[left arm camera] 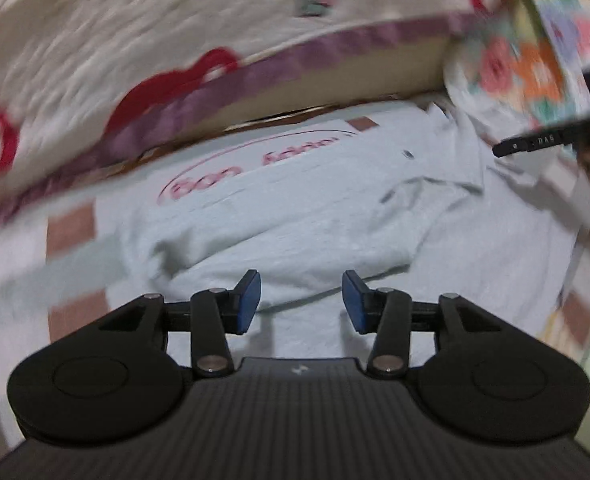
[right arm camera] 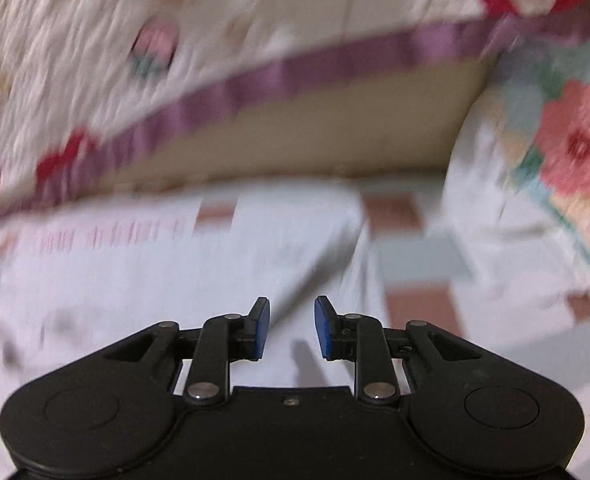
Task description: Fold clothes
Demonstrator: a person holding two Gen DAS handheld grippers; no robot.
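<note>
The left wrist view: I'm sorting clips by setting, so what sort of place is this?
Probably a bedroom: a pale polo shirt lies on a checked bedsheet, with a quilted blanket and a floral quilt behind.

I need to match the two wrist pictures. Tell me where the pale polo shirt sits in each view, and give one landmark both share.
Left wrist: the polo shirt fills the centre, collar to the right, beyond the open left gripper.
Right wrist: it is blurred, spreading centre-left behind the open right gripper.
Shared landmark: the purple quilt border above it.

One shirt [left arm camera: 295,208], two tongs [left arm camera: 301,302]
</note>
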